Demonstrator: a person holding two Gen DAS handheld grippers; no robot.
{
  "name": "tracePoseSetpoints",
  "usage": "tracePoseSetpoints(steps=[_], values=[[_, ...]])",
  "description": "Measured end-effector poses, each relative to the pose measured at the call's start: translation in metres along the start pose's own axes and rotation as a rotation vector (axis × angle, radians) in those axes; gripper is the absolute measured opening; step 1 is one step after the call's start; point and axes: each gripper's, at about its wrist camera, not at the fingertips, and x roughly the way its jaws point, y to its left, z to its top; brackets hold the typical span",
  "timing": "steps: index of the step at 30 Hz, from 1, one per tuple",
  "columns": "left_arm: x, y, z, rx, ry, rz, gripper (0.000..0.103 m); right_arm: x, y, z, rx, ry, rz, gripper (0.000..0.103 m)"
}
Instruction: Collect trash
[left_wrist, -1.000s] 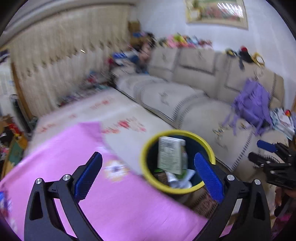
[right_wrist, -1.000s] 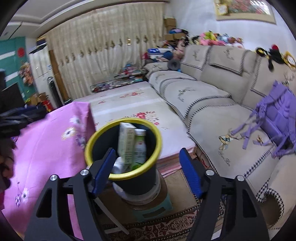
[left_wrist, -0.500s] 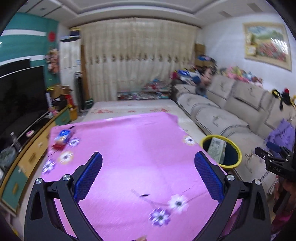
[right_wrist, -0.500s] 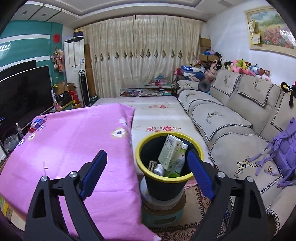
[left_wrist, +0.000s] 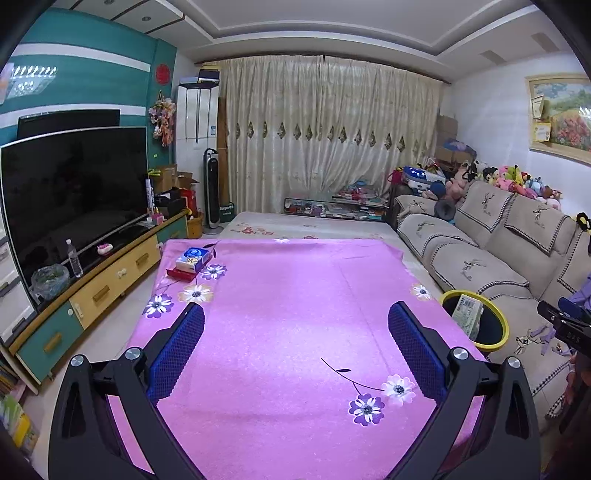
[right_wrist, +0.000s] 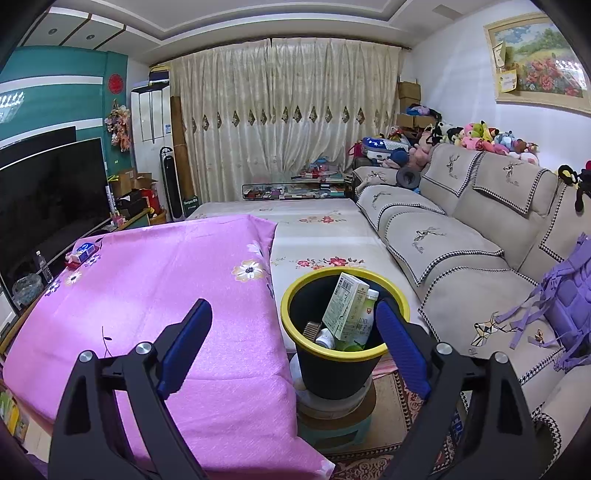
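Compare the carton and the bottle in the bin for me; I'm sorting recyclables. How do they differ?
The carton is boxy, pale green and white, and leans above the rim; the bottle is round with a white cap, mostly hidden behind the carton. Both stand tilted inside the yellow-rimmed bin.

Desk cloth (left_wrist: 295, 302): pink, scattered purple and white flowers, beneath the left gripper (left_wrist: 295, 350), whose pads are blue on black. Bin (right_wrist: 343, 354): black, yellow rim, ahead of the right gripper (right_wrist: 293, 347). Sofa (right_wrist: 461, 240) beyond: beige, black-and-white checked trim.
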Motion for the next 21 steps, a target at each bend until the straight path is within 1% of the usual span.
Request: tracePoseSetpoints(steps=[6,21], values=[[0.005,-0.011,0.007,0.019,0.0,0.007,0.098,0.005,-0.001,-0.003,0.008,0.013,-0.005,0.086],[0.01,-0.008,0.009,0.013,0.0,0.007,0.098,0.01,0.001,-0.004,0.014,0.026,0.003,0.086]])
